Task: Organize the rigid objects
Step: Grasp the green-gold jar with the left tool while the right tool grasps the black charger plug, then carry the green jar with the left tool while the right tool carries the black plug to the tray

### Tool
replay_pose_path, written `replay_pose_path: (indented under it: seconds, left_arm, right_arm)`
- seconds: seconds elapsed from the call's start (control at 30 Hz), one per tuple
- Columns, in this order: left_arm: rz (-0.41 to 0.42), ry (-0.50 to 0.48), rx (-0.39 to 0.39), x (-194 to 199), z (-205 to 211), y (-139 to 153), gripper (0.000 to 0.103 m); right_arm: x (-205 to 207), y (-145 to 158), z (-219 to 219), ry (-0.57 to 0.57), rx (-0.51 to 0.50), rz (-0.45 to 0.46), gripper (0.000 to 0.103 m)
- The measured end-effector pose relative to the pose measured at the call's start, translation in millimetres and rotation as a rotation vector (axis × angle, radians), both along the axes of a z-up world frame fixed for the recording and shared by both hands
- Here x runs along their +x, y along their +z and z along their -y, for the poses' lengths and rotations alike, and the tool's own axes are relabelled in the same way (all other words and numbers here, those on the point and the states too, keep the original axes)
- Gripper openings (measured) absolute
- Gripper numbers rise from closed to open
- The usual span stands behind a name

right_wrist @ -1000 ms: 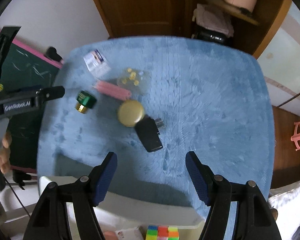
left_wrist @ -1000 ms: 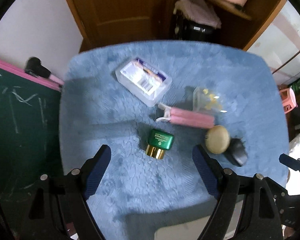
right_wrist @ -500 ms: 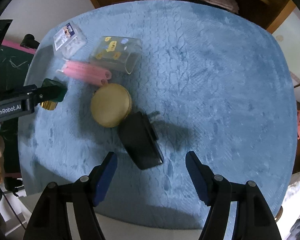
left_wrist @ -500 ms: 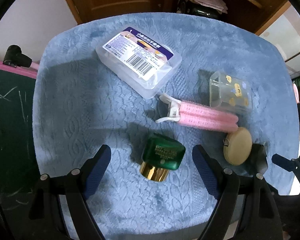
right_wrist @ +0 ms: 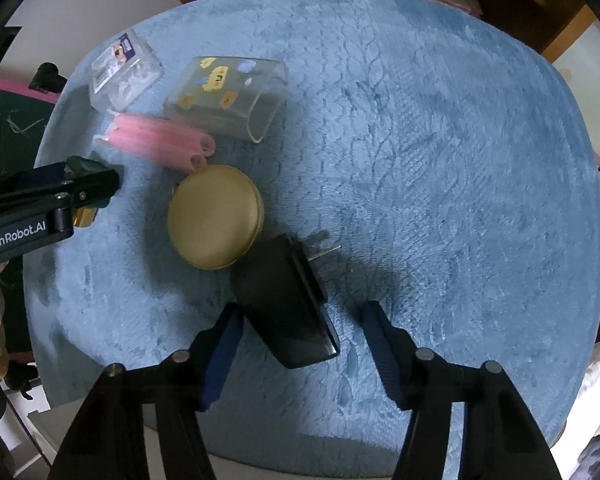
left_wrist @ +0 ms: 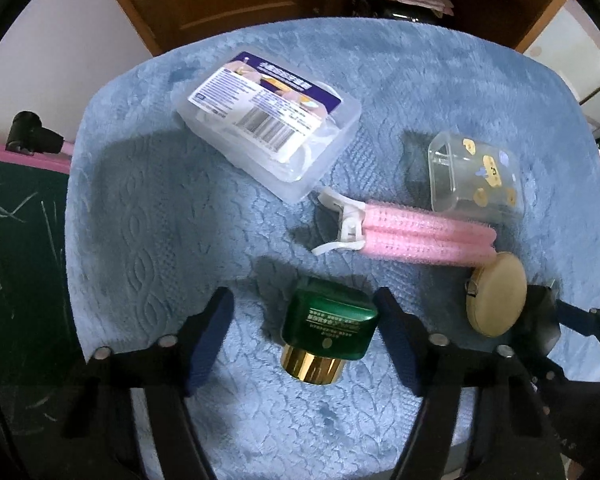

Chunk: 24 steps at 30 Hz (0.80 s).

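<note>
Both jaws had just been closing yet gripped nothing: left hand-held gripper (left_wrist: 302, 320) straddled the slick, stiff green jar (left_wrist: 329, 322), right hand-held gripper (right_wrist: 300, 334) the hard black charger (right_wrist: 286, 306), at six o'clock on the bench (right_wrist: 440, 160).

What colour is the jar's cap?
Gold cap on a green jar; clearest in the left wrist view.

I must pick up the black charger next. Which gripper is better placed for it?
Right. The right gripper already has the black charger between its closing jaws, while the left gripper straddles the green jar.
</note>
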<state>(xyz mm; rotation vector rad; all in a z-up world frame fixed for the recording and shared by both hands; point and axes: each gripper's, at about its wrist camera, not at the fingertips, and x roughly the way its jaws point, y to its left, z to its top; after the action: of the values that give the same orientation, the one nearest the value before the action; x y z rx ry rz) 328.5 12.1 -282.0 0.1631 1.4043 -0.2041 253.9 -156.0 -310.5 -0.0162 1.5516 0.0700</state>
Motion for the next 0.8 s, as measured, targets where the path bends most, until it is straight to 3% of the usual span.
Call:
replay_pose_path:
  seconds: [0.17,0.27,0.37,0.6,0.8]
  left_arm:
    - [-0.005,-0.034,0.016,1,10,-8,0.059]
    - [-0.002,-0.042,0.001,0,17,-9,0.045]
    - [0.018,-0.055,0.015,-3,21,-8,0.045]
    - [0.038,-0.051,-0.002,-17,26,10,0.045]
    - [0.075,-0.055,-0.082,-47,17,60,0.045]
  right_arm:
    - [-2,-3,-1,0.001,-0.006,0.010,0.061]
    - [-3,-4,-3,0.002,-0.004,0.019,0.055]
    - [-1,0,-6,-0.008,-0.001,0.028,0.041]
    - [-5,12,5,-0.062,0.015,0.062,0.041]
    - [-29,57,18,-0.125,0.040,0.154,0.041]
